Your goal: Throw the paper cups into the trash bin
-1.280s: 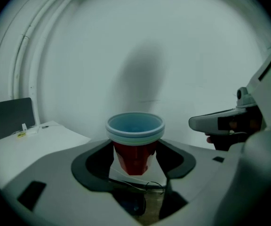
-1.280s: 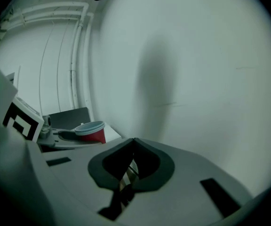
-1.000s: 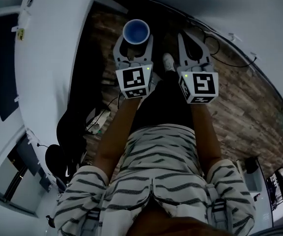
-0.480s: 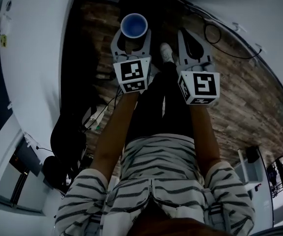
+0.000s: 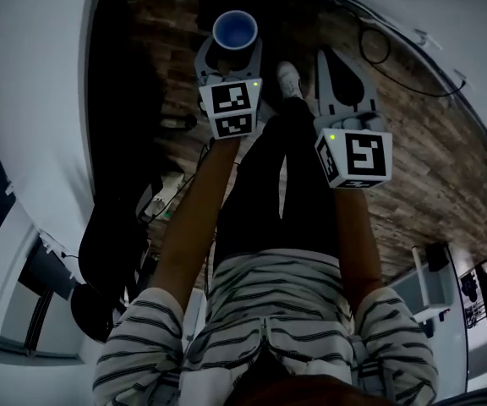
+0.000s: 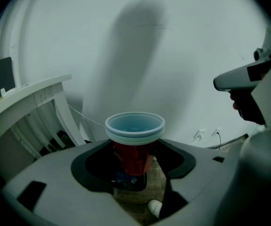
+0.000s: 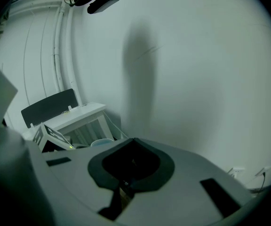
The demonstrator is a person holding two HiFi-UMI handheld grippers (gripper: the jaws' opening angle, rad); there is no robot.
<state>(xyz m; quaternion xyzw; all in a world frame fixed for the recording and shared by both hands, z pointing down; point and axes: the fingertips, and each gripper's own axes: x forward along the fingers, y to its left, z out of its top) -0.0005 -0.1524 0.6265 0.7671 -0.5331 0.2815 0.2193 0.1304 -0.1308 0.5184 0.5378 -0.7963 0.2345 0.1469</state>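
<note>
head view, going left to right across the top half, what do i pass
white table → paper cup → white shoe → right gripper

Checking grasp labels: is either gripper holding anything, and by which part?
The left gripper holds the cup upright by its red side wall, below the rim. The right gripper is shut, with nothing in it.

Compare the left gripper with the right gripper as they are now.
The left gripper clamps an upright red paper cup; the right gripper holds nothing, jaws together. The left gripper reaches farther forward than the right gripper. Both hang above the wood floor.
</note>
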